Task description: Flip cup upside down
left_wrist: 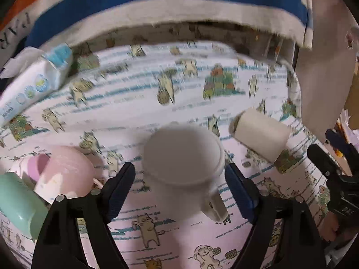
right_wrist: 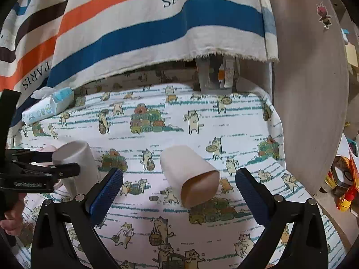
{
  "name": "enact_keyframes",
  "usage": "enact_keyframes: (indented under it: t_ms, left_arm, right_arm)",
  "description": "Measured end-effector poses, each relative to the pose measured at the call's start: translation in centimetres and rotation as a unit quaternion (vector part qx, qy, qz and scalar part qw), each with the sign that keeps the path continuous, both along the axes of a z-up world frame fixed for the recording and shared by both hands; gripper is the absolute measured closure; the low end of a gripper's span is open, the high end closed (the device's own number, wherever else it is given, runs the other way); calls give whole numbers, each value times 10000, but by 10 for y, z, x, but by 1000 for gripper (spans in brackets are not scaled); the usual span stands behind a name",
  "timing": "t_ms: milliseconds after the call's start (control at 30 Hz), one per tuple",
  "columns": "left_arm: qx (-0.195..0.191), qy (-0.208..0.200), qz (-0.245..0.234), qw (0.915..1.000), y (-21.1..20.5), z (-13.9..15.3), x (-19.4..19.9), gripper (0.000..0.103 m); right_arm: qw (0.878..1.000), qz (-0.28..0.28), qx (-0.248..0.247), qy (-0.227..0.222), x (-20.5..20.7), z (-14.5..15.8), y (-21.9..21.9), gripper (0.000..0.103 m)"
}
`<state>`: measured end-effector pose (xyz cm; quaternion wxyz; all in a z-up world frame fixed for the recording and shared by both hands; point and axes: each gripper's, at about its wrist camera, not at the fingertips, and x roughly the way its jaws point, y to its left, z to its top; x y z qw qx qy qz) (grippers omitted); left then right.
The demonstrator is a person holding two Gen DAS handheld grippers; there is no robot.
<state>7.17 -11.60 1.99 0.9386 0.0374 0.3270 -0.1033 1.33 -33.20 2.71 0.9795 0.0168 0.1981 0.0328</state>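
A white mug (left_wrist: pixel 182 157) with a handle stands bottom up on the cat-print cloth (left_wrist: pixel 134 94), between the fingers of my left gripper (left_wrist: pixel 179 179). The jaws are open and stand apart from its sides. The same mug (right_wrist: pixel 75 157) shows at the left in the right wrist view, with the left gripper (right_wrist: pixel 44 170) beside it. A cream cup (right_wrist: pixel 190 174) lies on its side, open mouth toward the camera, between the fingers of my open right gripper (right_wrist: pixel 179 188). It also shows in the left wrist view (left_wrist: pixel 260 134).
A pink cup (left_wrist: pixel 65 172) and a green cup (left_wrist: pixel 15 204) lie at the left. A tissue pack (left_wrist: pixel 33 83) sits at the back left. A striped cloth (right_wrist: pixel 134 22) hangs behind. A wooden panel (right_wrist: pixel 309 89) stands at the right, with toys (right_wrist: pixel 343 190) beyond.
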Motion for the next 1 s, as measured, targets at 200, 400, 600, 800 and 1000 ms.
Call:
enact_keyframes:
  t_ms: [200,400,600,800,1000]
  left_arm:
    - [-248,-773,212,9965,34,31,-25,12]
    - [-224,-1965,635,9782,68,58,-62,1]
    - [-454,-2591,825,9612,97,65,-85,1]
    - [-354,-2787,835,9561,103,49,-90,1]
    - [-415,-2742,853,9570,107,30,-84,1]
  right_arm:
    - [9999,105,-1,-50,-3,11,7,1]
    - [9990,325,148,-263,-11,45,18,1]
    - [9966,403,264,-668,-12,64,34,1]
    - [9938,462,468,-894,-4,49,43,1]
    - [9956,397,274,-808,11,24,55,1]
